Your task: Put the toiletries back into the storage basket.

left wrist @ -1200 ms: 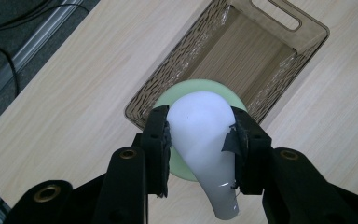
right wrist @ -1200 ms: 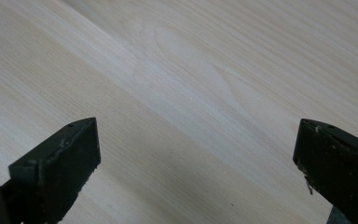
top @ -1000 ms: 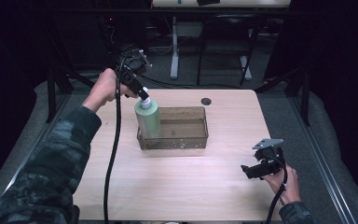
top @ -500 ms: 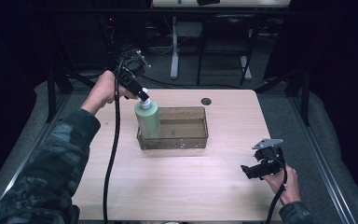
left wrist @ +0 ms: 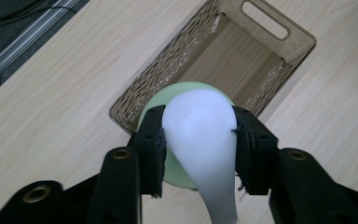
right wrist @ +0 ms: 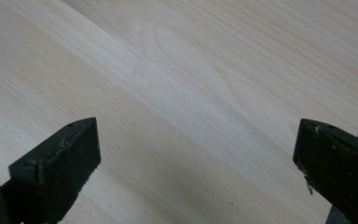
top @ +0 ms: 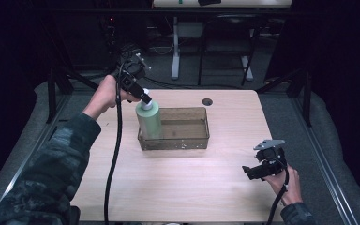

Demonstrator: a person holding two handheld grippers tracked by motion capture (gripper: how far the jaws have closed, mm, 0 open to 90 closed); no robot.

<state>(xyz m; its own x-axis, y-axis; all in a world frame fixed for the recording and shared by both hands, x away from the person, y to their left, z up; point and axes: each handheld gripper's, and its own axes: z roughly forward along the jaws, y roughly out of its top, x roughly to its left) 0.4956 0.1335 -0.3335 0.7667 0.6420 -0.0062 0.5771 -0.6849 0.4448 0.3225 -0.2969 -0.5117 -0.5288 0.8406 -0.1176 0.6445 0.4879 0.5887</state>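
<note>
A: Bottle (top: 148,119), pale green with a white cap (left wrist: 200,135), stands upright in the left end of the brown bin (top: 187,140), centre-left of the high frame. The left hand-held gripper (top: 144,98) has just been easing open, pads still against the cap.

B: And lower right?

A: The right hand-held gripper (top: 255,171) sits released above bare bench (top: 178,187).

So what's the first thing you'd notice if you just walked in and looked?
Probably the pale green bottle with a white pump top, standing at the left end of the clear brown bin in the middle of the wooden table. The left gripper has its jaws around that white top; they have just been opening a little. The right gripper waits open near the table's right edge.
</note>
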